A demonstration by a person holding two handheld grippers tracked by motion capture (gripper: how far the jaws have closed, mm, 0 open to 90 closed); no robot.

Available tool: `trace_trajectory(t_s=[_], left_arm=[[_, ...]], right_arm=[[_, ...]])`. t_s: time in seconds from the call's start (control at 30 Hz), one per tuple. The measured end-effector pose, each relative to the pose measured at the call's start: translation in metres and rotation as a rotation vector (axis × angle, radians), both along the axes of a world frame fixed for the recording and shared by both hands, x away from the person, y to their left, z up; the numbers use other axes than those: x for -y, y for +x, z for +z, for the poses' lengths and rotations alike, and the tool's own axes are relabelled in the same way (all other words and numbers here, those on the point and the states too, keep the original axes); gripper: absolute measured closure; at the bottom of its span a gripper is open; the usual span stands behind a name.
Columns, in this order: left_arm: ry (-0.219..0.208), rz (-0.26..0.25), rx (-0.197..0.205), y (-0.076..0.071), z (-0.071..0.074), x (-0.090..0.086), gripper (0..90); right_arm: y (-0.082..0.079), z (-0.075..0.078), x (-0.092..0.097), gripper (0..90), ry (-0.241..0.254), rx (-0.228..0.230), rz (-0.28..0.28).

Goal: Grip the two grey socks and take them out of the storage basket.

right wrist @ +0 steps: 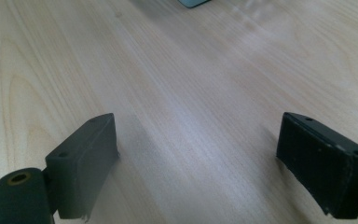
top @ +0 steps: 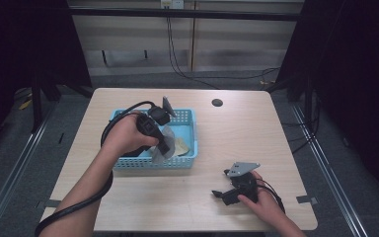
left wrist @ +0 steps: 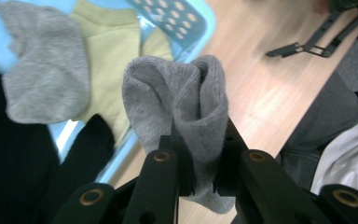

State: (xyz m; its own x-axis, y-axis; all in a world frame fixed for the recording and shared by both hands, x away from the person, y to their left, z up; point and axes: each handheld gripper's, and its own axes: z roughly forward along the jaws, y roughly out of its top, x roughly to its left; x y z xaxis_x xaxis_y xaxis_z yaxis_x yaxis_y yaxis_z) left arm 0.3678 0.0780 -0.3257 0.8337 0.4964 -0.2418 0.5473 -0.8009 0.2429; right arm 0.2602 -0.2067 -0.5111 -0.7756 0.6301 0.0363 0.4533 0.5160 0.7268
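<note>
A grey sock is pinched between the nearly closed jaws of the left gripper, above the basket's near rim. It should be lifted clear of the rim without loosening. The right gripper is rested on the table, jaws wide, empty.

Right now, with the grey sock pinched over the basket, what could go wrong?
The left gripper pinches only a fold of the grey sock, so it may slip out. The sock hangs over the blue basket rim and could snag it. The right gripper rests open, apart on the table, too far to help.
</note>
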Motion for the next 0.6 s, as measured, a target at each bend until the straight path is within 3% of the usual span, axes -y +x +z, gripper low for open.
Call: trace_trajectory(t_s=[0.13,0.6], left_arm=[[-0.020,-0.026,0.001,-0.012,-0.008,0.009,81.5],[-0.018,-0.074,-0.015,-0.026,-0.040,0.027,80.8]], right_arm=[[0.000,0.000,0.000,11.8,0.000,0.000,0.000],[0.000,0.000,0.000,11.7,0.000,0.001,0.000]])
